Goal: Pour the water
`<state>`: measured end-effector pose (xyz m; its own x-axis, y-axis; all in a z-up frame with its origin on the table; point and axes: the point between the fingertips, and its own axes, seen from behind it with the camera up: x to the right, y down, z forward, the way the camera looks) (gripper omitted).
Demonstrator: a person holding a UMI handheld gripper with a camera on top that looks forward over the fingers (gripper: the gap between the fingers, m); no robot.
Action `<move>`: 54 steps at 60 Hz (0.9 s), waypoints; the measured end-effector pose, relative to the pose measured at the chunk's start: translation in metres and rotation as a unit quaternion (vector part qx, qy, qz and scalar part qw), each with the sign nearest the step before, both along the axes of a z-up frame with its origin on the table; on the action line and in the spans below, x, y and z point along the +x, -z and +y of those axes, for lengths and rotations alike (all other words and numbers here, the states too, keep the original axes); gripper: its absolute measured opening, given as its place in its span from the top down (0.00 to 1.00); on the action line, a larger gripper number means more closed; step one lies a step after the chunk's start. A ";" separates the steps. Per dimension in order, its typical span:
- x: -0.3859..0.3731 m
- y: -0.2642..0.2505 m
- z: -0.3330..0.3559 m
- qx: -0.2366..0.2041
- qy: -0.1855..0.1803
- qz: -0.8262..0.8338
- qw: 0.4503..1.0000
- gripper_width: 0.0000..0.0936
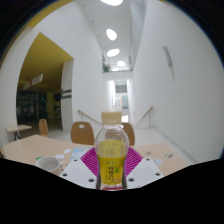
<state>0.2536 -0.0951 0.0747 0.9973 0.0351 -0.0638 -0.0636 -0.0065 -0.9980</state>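
Bottle (111, 152) of yellowish liquid with a pale cap stands upright between the gripper (111, 163) fingers, whose pink pads (95, 157) press both its sides: held, seemingly lifted above the table (30, 150). Judged step: carrying toward a pour; next comes tilting over a vessel, perhaps the bowl (47, 161) near left. Chairs (82, 132) stand far behind; open room above.

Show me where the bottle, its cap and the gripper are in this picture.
bottle (111, 163): gripper view, on the yellow liquid in its body, between the pink pads.
cap (111, 118): gripper view, on the cap's front face.
gripper (111, 176): gripper view, midway between the fingertips, which are shut on the bottle.
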 end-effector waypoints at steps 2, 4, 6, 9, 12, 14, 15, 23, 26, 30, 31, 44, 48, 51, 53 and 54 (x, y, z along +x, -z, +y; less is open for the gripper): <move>0.007 0.029 -0.006 -0.024 -0.018 0.039 0.999 0.69; 0.019 0.053 -0.012 -0.042 -0.020 0.065 0.997 0.69; 0.025 0.075 -0.011 -0.057 -0.014 0.071 0.996 0.69; 0.040 0.093 -0.029 -0.065 -0.012 0.043 0.997 0.69; 0.040 0.109 -0.035 -0.079 -0.021 0.015 0.997 0.69; 0.043 0.123 -0.050 -0.093 -0.032 0.007 0.995 0.69; 0.037 0.118 -0.040 -0.081 -0.033 -0.001 0.996 0.69; 0.085 0.129 -0.081 -0.076 -0.045 -0.008 0.996 0.67; 0.074 0.121 -0.068 -0.075 -0.049 0.000 0.996 0.59; 0.094 0.123 -0.086 -0.085 -0.053 -0.009 0.995 0.45; 0.114 0.130 -0.101 -0.094 -0.049 -0.010 0.994 0.37; 0.173 0.111 -0.193 -0.126 -0.048 -0.005 0.991 0.09; 0.171 0.102 -0.232 -0.125 -0.069 0.010 0.990 0.09; 0.186 0.099 -0.273 -0.127 -0.083 0.020 0.988 0.09; 0.196 0.095 -0.299 -0.129 -0.087 0.024 0.987 0.09; 0.187 0.097 -0.307 -0.132 -0.089 0.026 0.987 0.09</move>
